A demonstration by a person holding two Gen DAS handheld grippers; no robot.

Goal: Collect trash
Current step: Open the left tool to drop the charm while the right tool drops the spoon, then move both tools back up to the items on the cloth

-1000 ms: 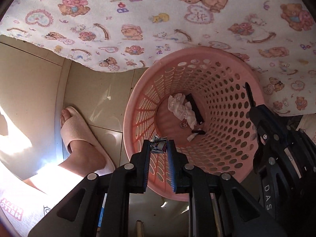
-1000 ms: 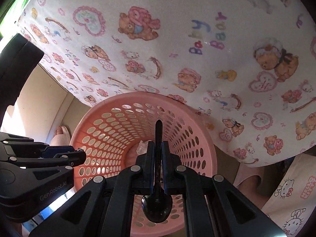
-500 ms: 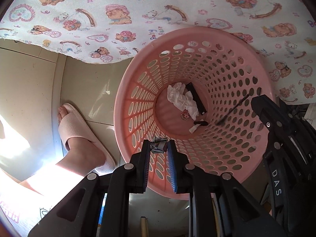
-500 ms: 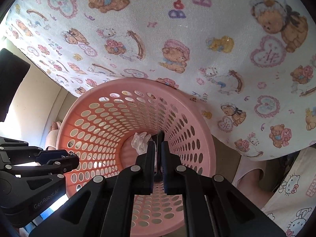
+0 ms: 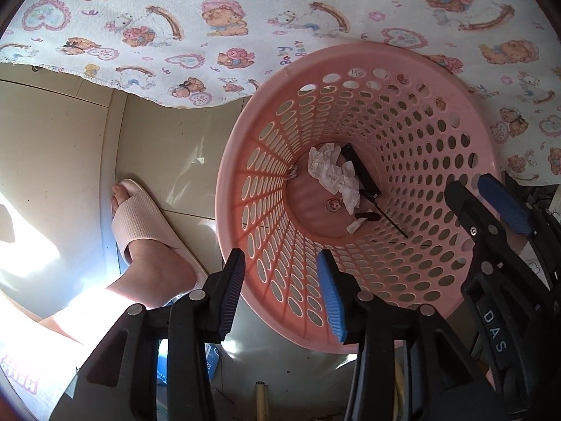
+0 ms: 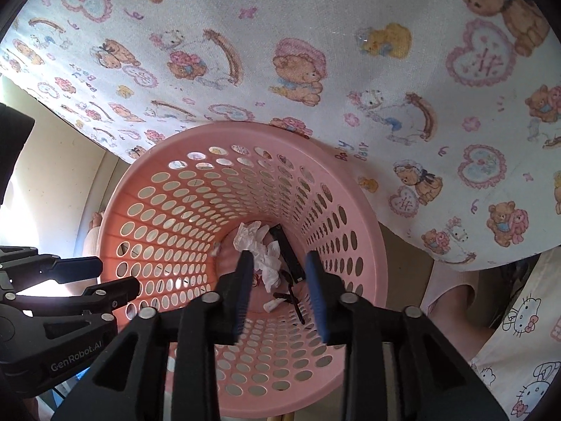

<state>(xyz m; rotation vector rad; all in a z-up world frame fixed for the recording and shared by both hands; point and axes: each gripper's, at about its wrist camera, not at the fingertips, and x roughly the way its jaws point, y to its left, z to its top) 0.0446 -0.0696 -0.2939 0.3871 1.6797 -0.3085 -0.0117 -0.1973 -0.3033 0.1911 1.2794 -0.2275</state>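
I hold both the left gripper (image 5: 282, 294) and right gripper (image 6: 280, 293) spread wide, empty, above the pink basket (image 5: 245, 161) holding crumpled paper (image 5: 333, 172).

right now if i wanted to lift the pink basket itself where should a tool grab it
Probably the pink basket by its near rim, coming from above with one finger inside and one outside. The rim is a thin, smooth band above the perforated wall, and it faces both open tools. The left tool already sits at that near edge; the far rim is tucked against the printed cloth.
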